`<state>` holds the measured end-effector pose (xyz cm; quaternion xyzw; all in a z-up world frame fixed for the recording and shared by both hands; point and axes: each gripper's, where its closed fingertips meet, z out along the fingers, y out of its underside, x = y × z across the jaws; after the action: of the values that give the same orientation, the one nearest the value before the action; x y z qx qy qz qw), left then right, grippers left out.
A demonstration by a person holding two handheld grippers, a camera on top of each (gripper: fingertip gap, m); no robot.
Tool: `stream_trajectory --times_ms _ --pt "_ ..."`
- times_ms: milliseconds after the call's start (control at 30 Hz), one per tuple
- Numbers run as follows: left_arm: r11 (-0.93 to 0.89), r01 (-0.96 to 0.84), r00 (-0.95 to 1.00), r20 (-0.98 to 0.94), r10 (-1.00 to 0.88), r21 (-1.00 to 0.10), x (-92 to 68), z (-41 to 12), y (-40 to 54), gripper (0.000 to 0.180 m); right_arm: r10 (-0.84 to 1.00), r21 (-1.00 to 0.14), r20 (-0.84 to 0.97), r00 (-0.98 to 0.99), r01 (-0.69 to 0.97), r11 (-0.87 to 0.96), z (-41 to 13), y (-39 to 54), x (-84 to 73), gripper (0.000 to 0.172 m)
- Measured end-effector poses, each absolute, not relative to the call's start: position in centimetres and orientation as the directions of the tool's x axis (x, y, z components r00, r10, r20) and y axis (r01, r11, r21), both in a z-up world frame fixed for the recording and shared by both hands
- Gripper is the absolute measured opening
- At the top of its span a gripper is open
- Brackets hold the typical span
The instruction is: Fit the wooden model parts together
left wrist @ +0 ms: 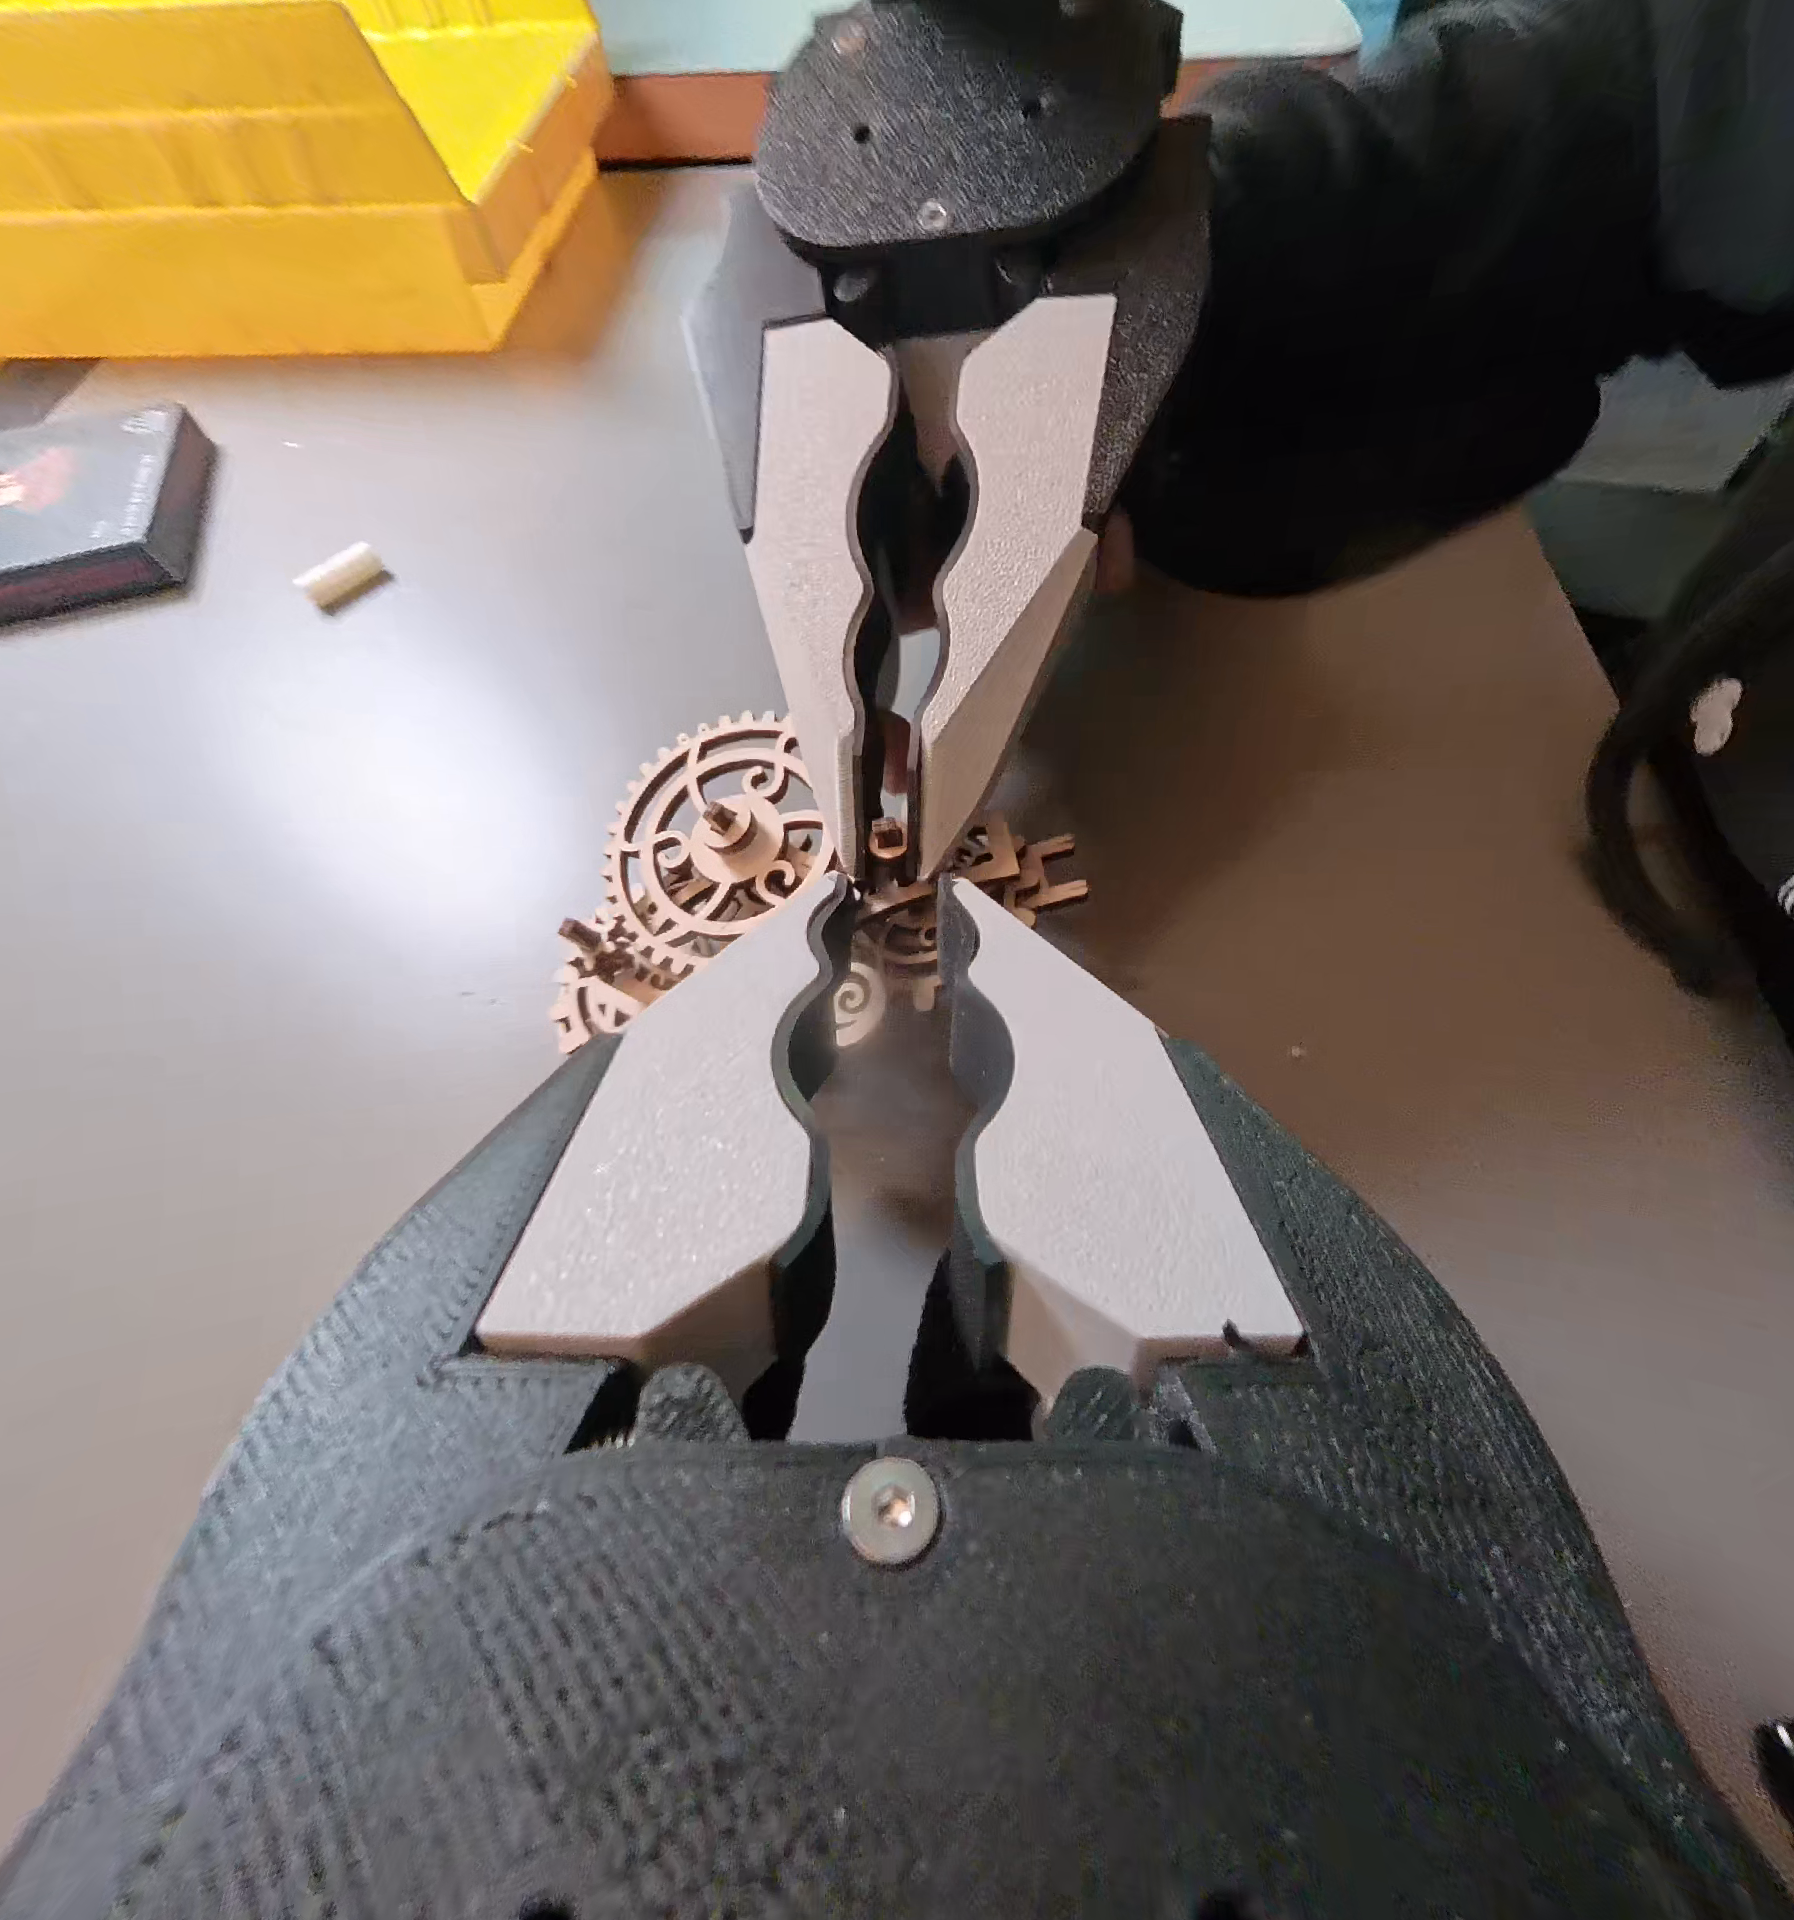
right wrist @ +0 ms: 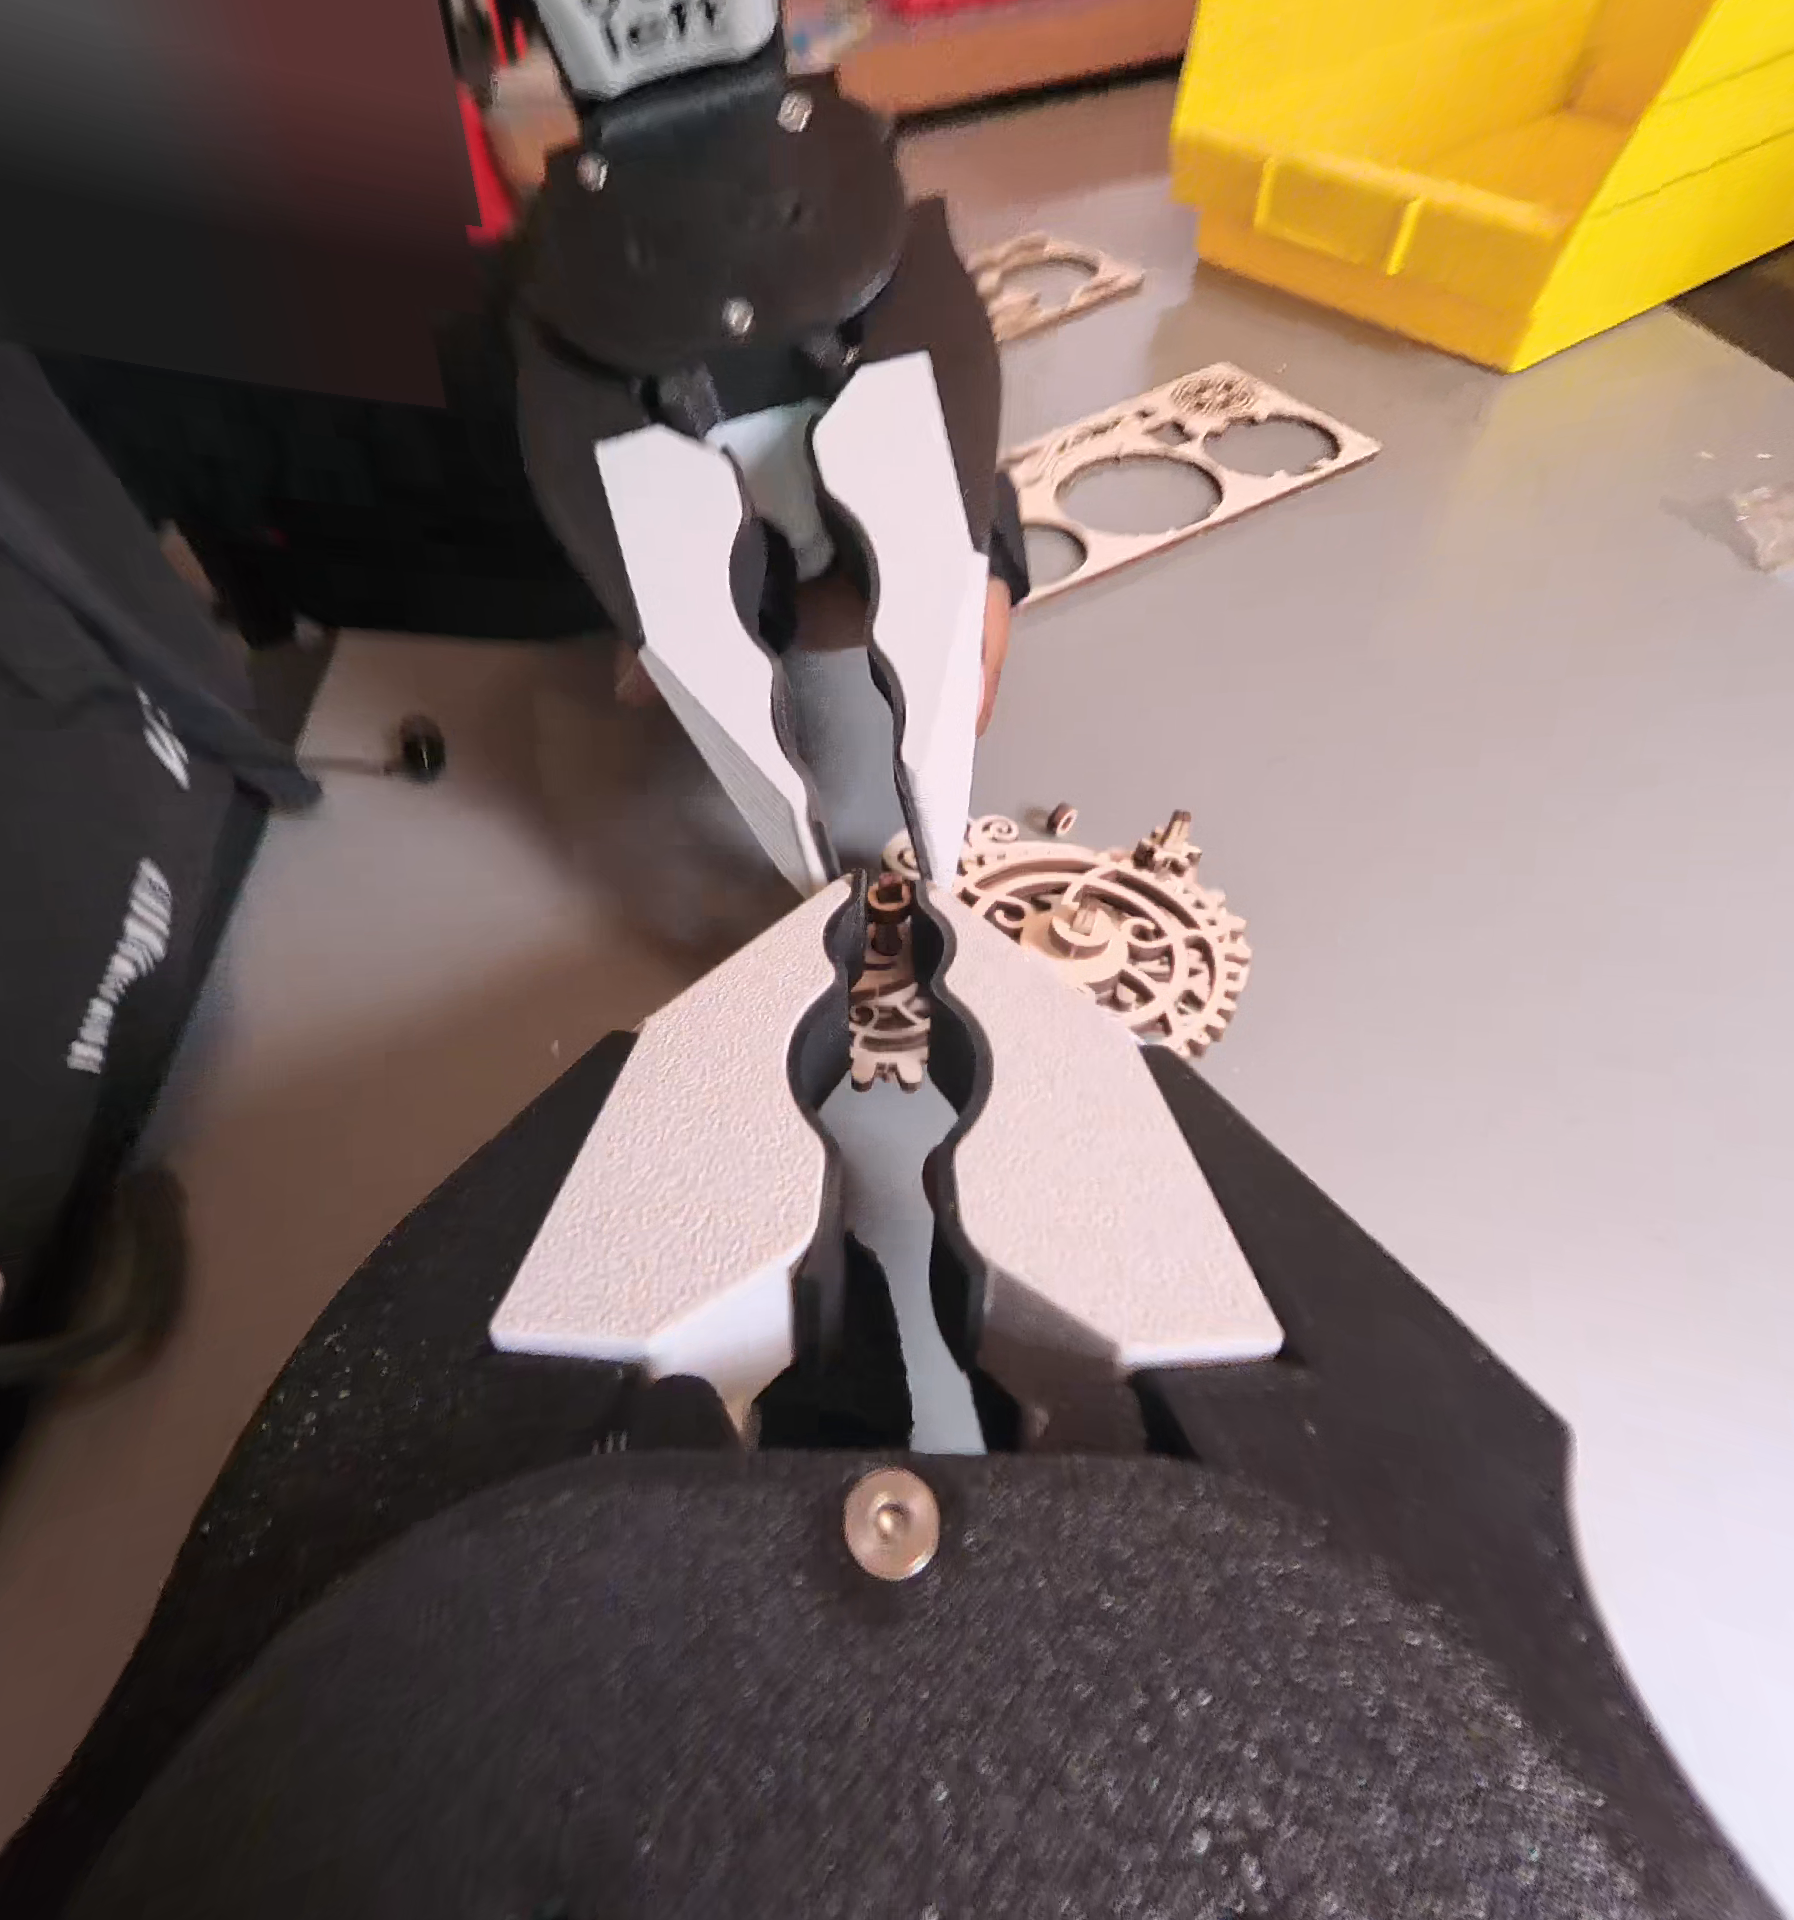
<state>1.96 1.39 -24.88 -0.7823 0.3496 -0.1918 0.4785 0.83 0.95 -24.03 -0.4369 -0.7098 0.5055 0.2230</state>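
I see the grey worktop [left wrist: 249, 1039] spread under everything, with a yellow bin [left wrist: 249, 177] at its far edge and a dark flat box [left wrist: 51, 509] near it. From the right wrist view, pale wooden sheets with round cut-outs [right wrist: 1184, 478] lie further back.

My left tongs [left wrist: 893, 883] and right tongs [right wrist: 888, 894] face each other tip to tip over the wooden gear model [left wrist: 716, 831], which rests on the worktop just under and beside both sets of tips. Its large toothed wheel [right wrist: 1132, 935] lies flat, off to one side of the meeting point.

The right tongs are clenched on a small wooden gear piece [right wrist: 888, 1018] that stands upright between the fingers, with a short peg and collar [right wrist: 888, 899] at the very tips; both pads press on the piece.

The left tongs stand released, the fingertips apart, with part of the model showing in the gap and neither pad pressing on it. Their tips sit almost against the tips of the right tongs.

A tiny pale cylinder [left wrist: 340, 575] lies alone on the worktop, well apart from the model.
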Motion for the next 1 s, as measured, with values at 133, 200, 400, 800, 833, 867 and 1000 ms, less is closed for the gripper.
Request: stream_trajectory --times_ms 133,200,400,800,833,867,1000 --pt "-0.325 -0.285 0.716 0.025 -0.698 -0.902 1.0 -23.6 1.6 0.016 0.846 -0.926 -0.247 -0.472 0.371 -0.063 -22.6 1.4 0.0 0.006" --pt "-0.307 -0.269 0.710 0.028 -0.703 -0.913 0.5 -22.7 1.4 0.020 0.837 -0.924 -0.302 -0.456 0.357 -0.139 -21.9 1.6 -0.4 0.006" --pt "-0.095 -0.301 0.668 -0.139 -0.731 -0.949 -0.6 -19.4 0.4 0.046 0.722 -0.828 -0.559 -0.408 0.331 -0.453 -18.9 3.4 -1.1 0.006" --pt "0.079 -0.563 0.637 -0.493 -0.593 -0.823 0.5 -20.1 1.3 0.025 0.433 -0.602 -0.793 -0.428 0.439 -0.668 -18.2 2.0 -1.0 0.006" --pt "0.092 -0.564 0.628 -0.499 -0.598 -0.821 0.7 -19.9 1.2 0.025 0.421 -0.597 -0.795 -0.437 0.445 -0.667 -18.1 1.9 -0.9 0.006" --pt "0.110 -0.563 0.617 -0.505 -0.604 -0.819 0.9 -19.8 1.0 0.024 0.408 -0.594 -0.797 -0.445 0.453 -0.665 -18.0 1.7 -0.8 0.006" --pt "0.138 -0.563 0.586 -0.512 -0.628 -0.815 1.4 -19.7 0.4 0.024 0.380 -0.588 -0.799 -0.466 0.475 -0.654 -18.0 1.2 -0.4 0.006"
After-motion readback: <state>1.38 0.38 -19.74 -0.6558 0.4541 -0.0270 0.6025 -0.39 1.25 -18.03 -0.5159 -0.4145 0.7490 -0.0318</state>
